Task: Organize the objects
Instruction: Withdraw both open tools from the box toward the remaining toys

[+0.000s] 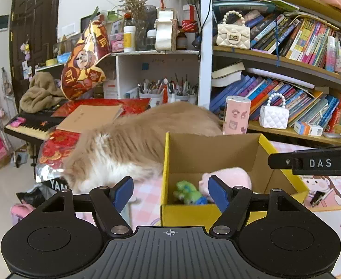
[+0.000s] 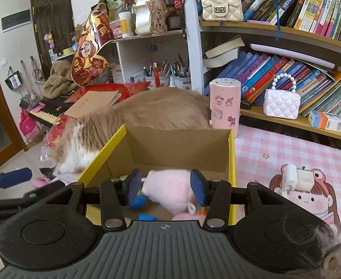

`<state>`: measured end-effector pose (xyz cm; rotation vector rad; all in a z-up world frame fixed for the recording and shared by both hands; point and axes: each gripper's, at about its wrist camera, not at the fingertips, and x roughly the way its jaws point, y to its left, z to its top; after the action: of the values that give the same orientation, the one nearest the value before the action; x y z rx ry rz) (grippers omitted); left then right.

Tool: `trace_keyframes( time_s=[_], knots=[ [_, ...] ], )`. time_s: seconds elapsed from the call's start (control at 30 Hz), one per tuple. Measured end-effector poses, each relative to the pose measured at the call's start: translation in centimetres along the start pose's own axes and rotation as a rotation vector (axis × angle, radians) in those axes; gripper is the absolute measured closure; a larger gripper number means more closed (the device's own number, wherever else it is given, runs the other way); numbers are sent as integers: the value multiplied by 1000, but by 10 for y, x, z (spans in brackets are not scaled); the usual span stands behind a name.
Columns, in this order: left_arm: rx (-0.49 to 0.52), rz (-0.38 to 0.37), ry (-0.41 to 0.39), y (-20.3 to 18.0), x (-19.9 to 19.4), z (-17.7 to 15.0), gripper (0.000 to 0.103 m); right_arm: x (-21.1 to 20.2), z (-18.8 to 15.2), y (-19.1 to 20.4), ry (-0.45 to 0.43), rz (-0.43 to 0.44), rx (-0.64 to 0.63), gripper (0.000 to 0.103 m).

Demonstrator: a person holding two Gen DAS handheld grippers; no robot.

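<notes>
A yellow cardboard box (image 1: 217, 153) stands open on the pink checked mat; it also shows in the right wrist view (image 2: 179, 146). Inside lie a pink plush toy (image 1: 235, 176) and a green and blue toy (image 1: 186, 193). My left gripper (image 1: 170, 193) is open and empty over the box's near left corner. My right gripper (image 2: 164, 189) is open over the box, its blue pads either side of the pink plush (image 2: 170, 190) without pressing it. The right gripper's black arm (image 1: 314, 161) shows at the right of the left wrist view.
A long-haired orange and white cat (image 1: 133, 144) lies right behind the box (image 2: 147, 111). A pink cylinder (image 2: 225, 103) stands at the box's far right corner. A white charger (image 2: 296, 179) lies on the mat. Bookshelves with small handbags (image 2: 282, 103) rise behind; a keyboard (image 1: 31, 125) sits left.
</notes>
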<state>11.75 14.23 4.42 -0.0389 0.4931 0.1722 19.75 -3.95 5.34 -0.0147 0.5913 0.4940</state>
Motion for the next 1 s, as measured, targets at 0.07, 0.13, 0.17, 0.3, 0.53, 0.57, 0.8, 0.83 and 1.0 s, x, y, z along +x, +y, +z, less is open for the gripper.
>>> trace_keyframes(
  time_s=[0.07, 0.13, 0.17, 0.3, 0.53, 0.57, 0.8, 0.83, 1.0],
  knots=[
    [-1, -3, 6, 2, -6, -5, 30, -7, -7, 3, 7, -6, 0, 58],
    [0, -8, 14, 3, -12, -10, 30, -13, -15, 5, 15, -13, 5, 58],
    [1, -11, 19, 3, -16, -13, 30, -16, -19, 7, 20, -16, 9, 58],
    [1, -24, 40, 3, -26, -25, 30, -27, -36, 10, 44, -31, 20, 58],
    [21, -31, 96, 0, -40, -50, 23, -43, -72, 20, 88, -92, 13, 58],
    [32, -29, 106, -1, -41, -54, 23, -44, -77, 21, 94, -99, 9, 58],
    [58, -43, 154, -1, -54, -76, 23, -56, -104, 27, 134, -125, 18, 58],
    [58, -46, 159, -2, -55, -78, 23, -57, -107, 27, 140, -127, 22, 58],
    [62, -66, 181, -5, -62, -88, 23, -66, -125, 32, 161, -146, 31, 58]
  ],
)
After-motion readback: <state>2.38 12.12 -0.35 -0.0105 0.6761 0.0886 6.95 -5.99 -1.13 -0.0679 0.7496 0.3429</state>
